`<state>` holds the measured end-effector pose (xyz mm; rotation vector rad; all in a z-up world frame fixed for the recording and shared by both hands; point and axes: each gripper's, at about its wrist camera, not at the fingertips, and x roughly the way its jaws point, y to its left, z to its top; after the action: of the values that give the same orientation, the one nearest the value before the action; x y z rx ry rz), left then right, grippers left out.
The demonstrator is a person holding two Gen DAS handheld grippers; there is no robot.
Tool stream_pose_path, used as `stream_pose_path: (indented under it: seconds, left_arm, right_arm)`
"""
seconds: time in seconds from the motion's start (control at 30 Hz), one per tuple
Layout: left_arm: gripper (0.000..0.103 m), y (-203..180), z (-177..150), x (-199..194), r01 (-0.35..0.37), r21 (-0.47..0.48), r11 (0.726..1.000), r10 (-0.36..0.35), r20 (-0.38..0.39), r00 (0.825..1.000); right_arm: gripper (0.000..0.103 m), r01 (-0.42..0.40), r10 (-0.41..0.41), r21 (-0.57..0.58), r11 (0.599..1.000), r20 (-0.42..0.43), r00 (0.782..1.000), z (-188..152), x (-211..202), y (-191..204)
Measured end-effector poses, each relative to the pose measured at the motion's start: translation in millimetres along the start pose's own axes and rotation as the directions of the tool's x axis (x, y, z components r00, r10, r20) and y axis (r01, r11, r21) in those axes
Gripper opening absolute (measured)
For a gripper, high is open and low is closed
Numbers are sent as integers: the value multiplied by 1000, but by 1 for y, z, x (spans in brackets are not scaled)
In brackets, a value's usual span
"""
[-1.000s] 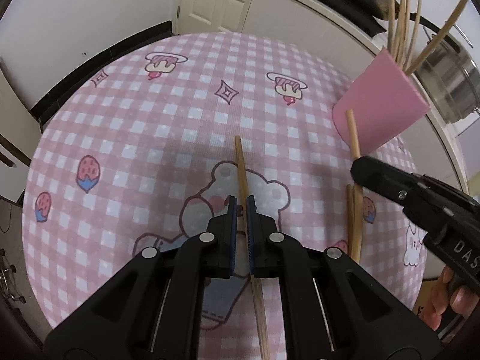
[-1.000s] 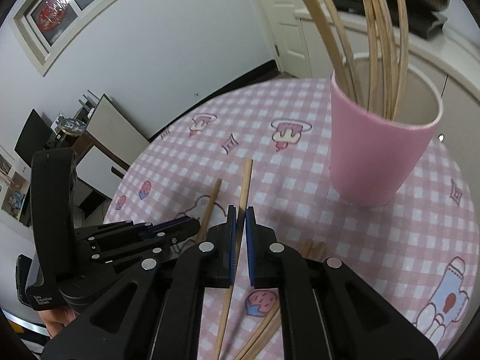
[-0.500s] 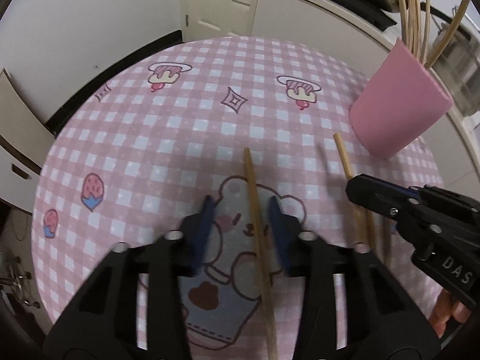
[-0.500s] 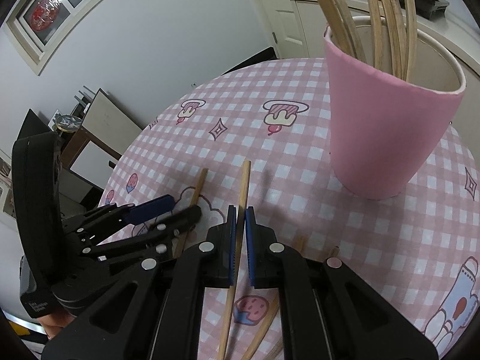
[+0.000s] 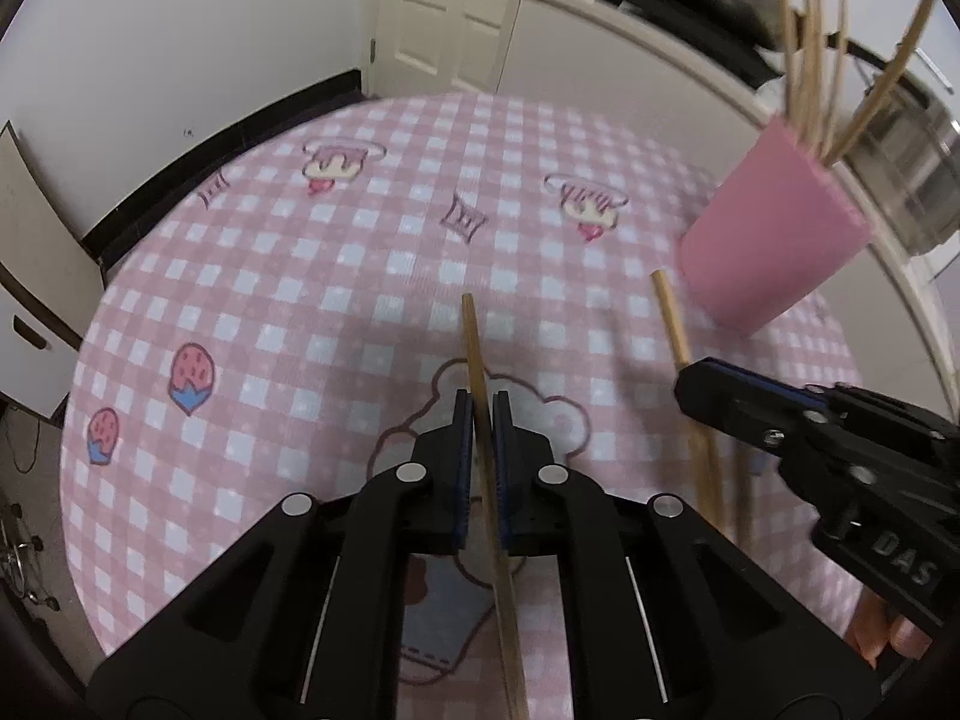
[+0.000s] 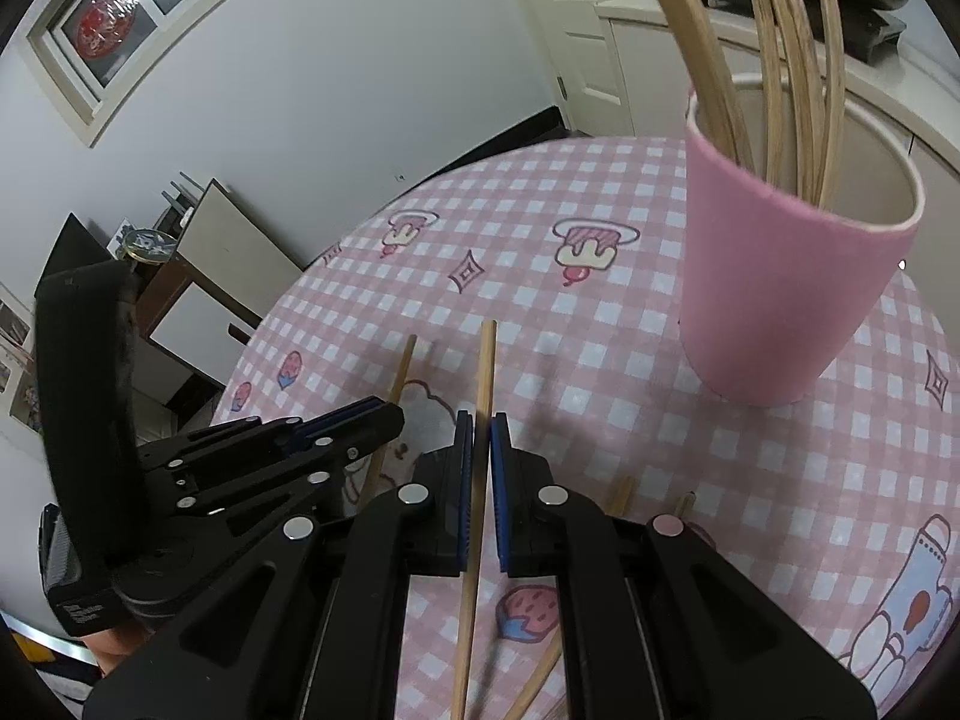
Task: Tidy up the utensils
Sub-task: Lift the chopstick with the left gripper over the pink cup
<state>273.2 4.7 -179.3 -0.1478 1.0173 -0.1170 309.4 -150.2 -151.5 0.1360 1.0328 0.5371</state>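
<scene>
The left gripper (image 5: 478, 414) and the right gripper (image 6: 481, 429) are each closed tight on one chopstick (image 5: 471, 336) poking out ahead, with the pink cup (image 6: 780, 294) of sticks standing far right on the checked tablecloth (image 5: 300, 276).

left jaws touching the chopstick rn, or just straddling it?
Touching. In the left wrist view the left gripper has its jaws shut on the chopstick: both blue pads press its sides with no gap, and the stick runs on past the tips.
</scene>
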Motion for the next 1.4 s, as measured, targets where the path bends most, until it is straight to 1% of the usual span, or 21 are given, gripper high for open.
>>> stream_pose_path:
  seconds: [0.13, 0.3, 0.5, 0.67, 0.73, 0.97, 1.13, 1.3, 1.4]
  left_arm:
    - [6, -3, 1, -33, 20, 2, 1000, -20, 66, 998]
    - [6, -11, 3, -79, 43, 10, 999, -44, 164, 985]
    - [6, -33, -5, -132, 68, 51, 996, -79, 269, 960]
    - [6, -50, -7, -160, 74, 81, 994, -96, 324, 941]
    - [6, -55, -8, -169, 76, 85, 994, -101, 340, 935]
    - [6, -74, -8, -195, 85, 115, 990, -123, 394, 911]
    - [6, -90, -2, -210, 84, 137, 987, -136, 431, 892]
    - [6, -108, 10, -222, 90, 165, 982, -158, 462, 873]
    - [6, -118, 17, -224, 91, 179, 980, -167, 471, 866]
  right_arm:
    - [4, -3, 3, -7, 1000, 41, 999, 1, -17, 5]
    - [4, 6, -3, -22, 1000, 107, 994, -1, -46, 13]
    - [4, 18, -8, -50, 999, 187, 982, -5, -81, 27]
    - [4, 35, -12, -87, 996, 255, 967, -10, -114, 41]
    - [4, 48, -16, -103, 993, 291, 957, -13, -128, 47]
    - [4, 77, -20, -138, 987, 373, 928, -17, -161, 54]
    - [4, 108, -40, -140, 984, 419, 907, -17, -182, 49]
    - [4, 156, -80, -125, 980, 467, 880, -9, -199, 37]
    - [4, 181, -101, -118, 976, 491, 866, -2, -207, 32]
